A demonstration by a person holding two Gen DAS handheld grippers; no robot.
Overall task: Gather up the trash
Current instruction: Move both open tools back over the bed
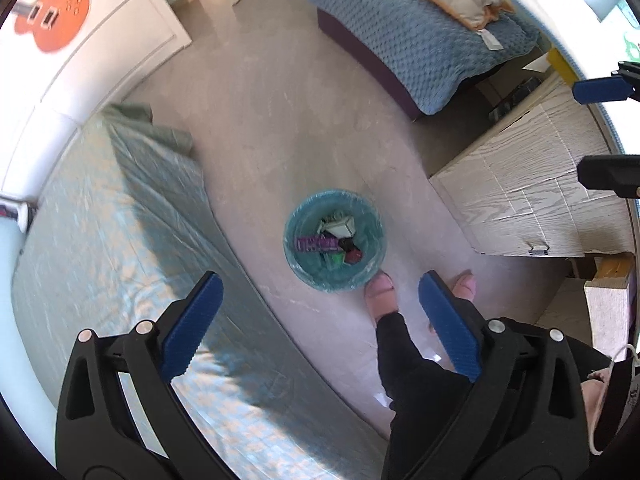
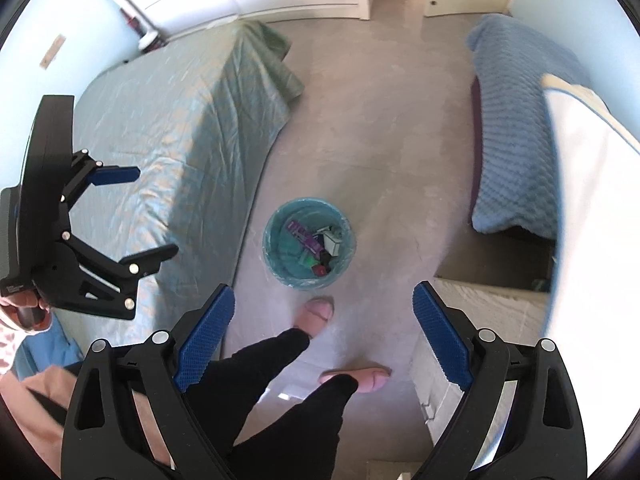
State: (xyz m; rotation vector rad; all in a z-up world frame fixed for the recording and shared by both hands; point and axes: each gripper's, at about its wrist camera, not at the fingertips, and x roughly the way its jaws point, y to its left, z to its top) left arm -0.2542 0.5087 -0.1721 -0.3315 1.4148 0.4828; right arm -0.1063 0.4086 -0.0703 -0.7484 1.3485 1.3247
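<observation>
My left gripper point(image 1: 320, 322) points straight down, its blue fingers point(image 1: 192, 328) spread wide with nothing between them. My right gripper point(image 2: 324, 332) is likewise agape and empty. Below both, on the grey floor point(image 1: 280, 120), stands the small teal bin point(image 1: 334, 240), lined with a thin bag and holding trash: a purple wrapper point(image 1: 316, 244), a white carton point(image 1: 340, 226), green and red scraps. My pink-slippered foot point(image 1: 382, 290) is just beside its rim. The green-sheeted bed point(image 1: 120, 220) lies to one side, the blue-blanketed bed point(image 1: 420, 40) well apart.
</observation>
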